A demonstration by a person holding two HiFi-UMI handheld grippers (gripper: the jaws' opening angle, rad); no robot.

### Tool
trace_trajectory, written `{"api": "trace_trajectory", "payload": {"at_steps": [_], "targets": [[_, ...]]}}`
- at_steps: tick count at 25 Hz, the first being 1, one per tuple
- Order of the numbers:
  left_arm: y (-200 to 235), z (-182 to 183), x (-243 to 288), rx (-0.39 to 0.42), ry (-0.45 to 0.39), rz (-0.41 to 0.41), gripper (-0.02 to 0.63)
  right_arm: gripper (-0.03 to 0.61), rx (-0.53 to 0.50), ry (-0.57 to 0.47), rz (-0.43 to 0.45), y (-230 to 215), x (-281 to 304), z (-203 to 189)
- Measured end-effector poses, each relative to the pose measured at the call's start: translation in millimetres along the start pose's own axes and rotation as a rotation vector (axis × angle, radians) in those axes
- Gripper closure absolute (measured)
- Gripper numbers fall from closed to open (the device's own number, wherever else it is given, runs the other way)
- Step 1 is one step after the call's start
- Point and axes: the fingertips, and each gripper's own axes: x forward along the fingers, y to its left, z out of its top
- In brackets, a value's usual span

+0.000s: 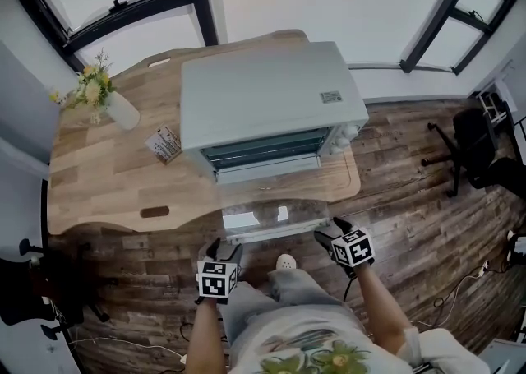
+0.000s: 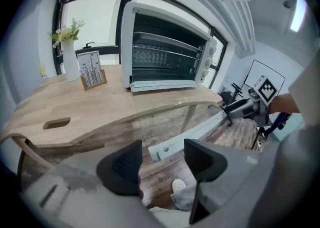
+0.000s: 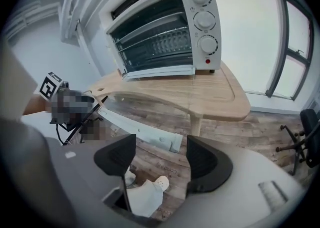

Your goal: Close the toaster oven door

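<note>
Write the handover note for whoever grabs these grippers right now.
Left gripper: open, empty, just short of the door's left end.
Right gripper: open, empty, just short of the door's right end.
Things: the pale grey toaster oven sits on the light wooden table. Its glass door is fully open, lying about flat and jutting past the table edge, with the white handle bar on the near edge.
Done: nothing on the door yet; neither gripper touches it.
Left: get a gripper under or onto the handle bar, swing the door up and press it shut.
</note>
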Motion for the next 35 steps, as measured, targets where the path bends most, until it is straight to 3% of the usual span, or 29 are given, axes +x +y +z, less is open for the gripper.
{"api": "trace_trajectory", "payload": {"at_steps": [10,18,26,35], "targets": [[5.2,-22.1,23.2,-0.099,0.062,0.011,0.348,0.262,0.039,0.038,0.078,-4.4,17.9,-10.2],[6.9,-26.5,31.4,-0.140,0.078,0.004,0.350,0.312,0.054,0.048,0.105,-5.0,26.7,-12.1],[3.1,-30.7,34.8,-0.149,0.094,-0.017,0.398,0.329,0.066,0.057,0.132,-4.5,26.3,-12.7],[2.3,-28.8,34.4,-0.154,0.091,-0.014,0.400,0.348,0.075,0.043,0.125,-5.8,23.1,-10.7]]}}
